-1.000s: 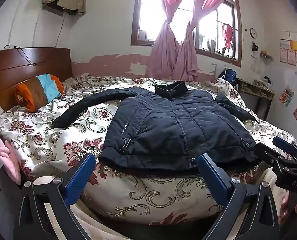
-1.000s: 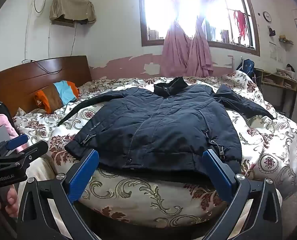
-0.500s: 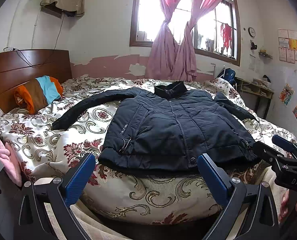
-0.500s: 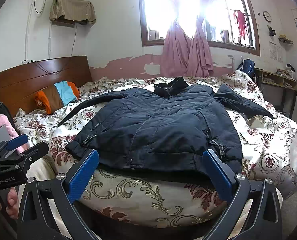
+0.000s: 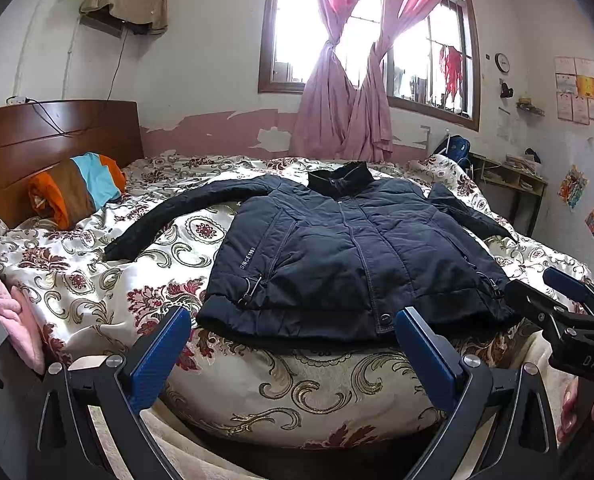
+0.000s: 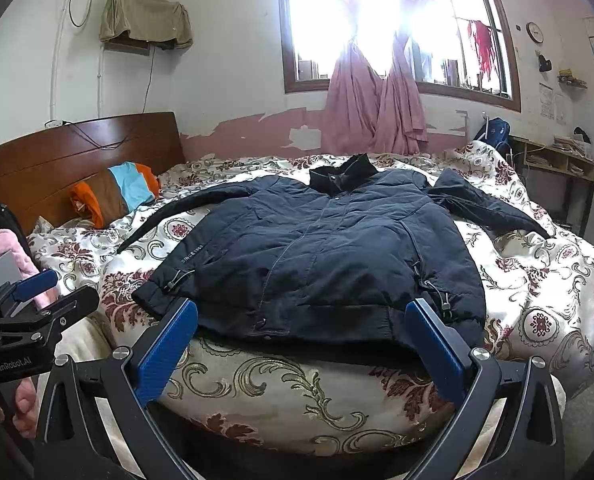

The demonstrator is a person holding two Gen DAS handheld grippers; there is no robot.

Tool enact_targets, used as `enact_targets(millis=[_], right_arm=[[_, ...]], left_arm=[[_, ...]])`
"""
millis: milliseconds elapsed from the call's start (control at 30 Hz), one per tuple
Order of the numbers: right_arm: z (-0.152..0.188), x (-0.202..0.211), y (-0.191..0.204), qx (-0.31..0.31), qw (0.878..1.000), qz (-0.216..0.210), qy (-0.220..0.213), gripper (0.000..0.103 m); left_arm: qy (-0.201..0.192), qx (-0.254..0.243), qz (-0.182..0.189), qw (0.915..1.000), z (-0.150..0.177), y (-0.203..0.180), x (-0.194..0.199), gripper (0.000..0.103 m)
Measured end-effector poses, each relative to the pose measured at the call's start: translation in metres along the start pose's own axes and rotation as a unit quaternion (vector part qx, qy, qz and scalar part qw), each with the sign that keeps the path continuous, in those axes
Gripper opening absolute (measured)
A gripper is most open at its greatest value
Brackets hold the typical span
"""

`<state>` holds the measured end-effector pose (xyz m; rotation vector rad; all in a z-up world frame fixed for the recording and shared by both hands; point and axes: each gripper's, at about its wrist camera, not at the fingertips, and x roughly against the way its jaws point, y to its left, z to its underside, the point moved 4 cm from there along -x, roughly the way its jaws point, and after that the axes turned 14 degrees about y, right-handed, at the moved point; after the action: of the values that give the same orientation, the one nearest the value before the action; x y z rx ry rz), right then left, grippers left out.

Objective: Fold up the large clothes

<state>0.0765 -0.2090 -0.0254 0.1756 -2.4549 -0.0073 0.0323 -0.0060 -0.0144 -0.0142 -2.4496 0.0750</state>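
Note:
A dark navy padded jacket [image 5: 349, 252] lies front up and zipped on the bed, collar toward the window, both sleeves spread out to the sides; it also shows in the right wrist view [image 6: 317, 248]. My left gripper [image 5: 293, 320] is open and empty, just short of the jacket's hem near the bed's front edge. My right gripper [image 6: 301, 312] is open and empty, also just before the hem. The right gripper shows at the right edge of the left wrist view [image 5: 565, 304]; the left gripper shows at the left edge of the right wrist view [image 6: 37, 300].
The bed has a floral quilt [image 5: 97, 280] and a wooden headboard [image 5: 57, 132] on the left. An orange, brown and blue pillow [image 5: 77, 188] lies near the headboard. Pink cloth [image 5: 1, 300] hangs at the left. A desk [image 5: 513, 184] stands right of the bed.
Both grippers have shifted only slightly, with the view a little steadier toward the jacket's hem. The jacket has not moved and both grippers stay open.

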Motion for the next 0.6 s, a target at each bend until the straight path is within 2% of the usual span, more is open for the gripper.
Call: enact_targets(millis=[600], right_arm=[[0.0019,0.0005,0.0014,-0.001,1.0,0.0,0.001,0.102]], left_arm=[[-0.001,-0.001,0.0,1.0,0.0001,-0.0008,0.0006,0.103]])
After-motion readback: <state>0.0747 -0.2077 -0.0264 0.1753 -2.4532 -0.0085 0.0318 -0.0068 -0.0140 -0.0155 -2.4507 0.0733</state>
